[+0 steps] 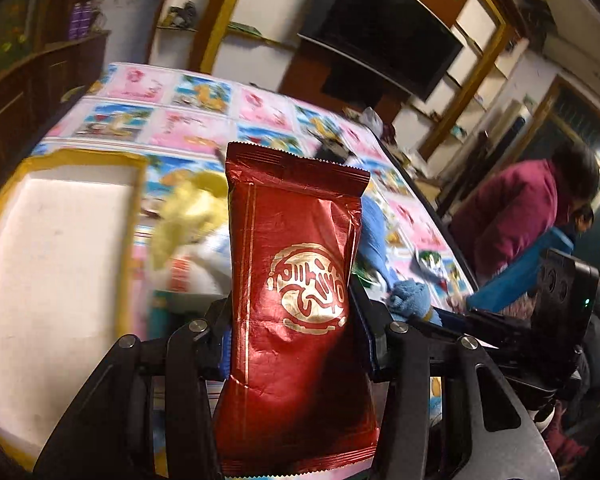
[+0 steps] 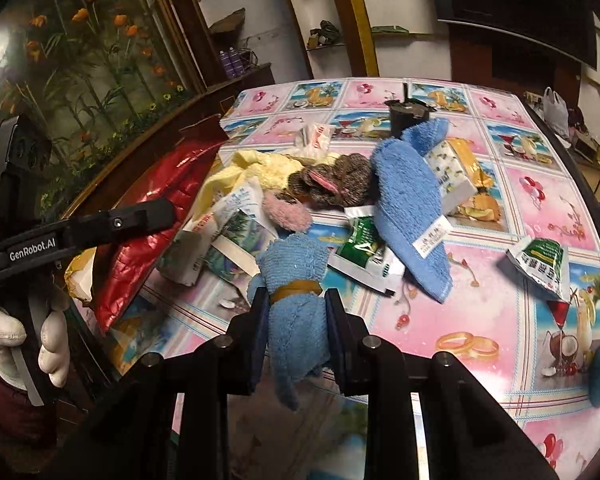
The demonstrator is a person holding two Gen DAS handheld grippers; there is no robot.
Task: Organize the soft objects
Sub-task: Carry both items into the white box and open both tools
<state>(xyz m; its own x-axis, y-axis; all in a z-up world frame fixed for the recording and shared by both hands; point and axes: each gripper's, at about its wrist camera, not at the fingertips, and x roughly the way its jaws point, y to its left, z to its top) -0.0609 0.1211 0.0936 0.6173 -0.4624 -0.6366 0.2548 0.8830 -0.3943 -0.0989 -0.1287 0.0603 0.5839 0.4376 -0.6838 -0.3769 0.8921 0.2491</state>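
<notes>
My left gripper (image 1: 292,305) is shut on a red foil packet (image 1: 296,240) with a gold emblem, held upright above the table. The right wrist view shows the same packet (image 2: 160,200) at the left, in that gripper, which a white-gloved hand (image 2: 4,340) holds. My right gripper (image 2: 296,304) is shut on a small rolled blue cloth (image 2: 292,272) tied with a tan band. On the table beyond lie a blue towel (image 2: 404,200), a yellow cloth (image 2: 260,168), a pink fuzzy piece (image 2: 286,214) and a dark knitted item (image 2: 340,184).
A white box with a yellow rim (image 1: 80,158) stands at the left of the patterned table (image 2: 500,320). Green sachets (image 2: 364,248) (image 2: 540,268) and paper packets lie among the cloths. A person in a maroon jacket (image 1: 520,216) stands beside the table's right edge.
</notes>
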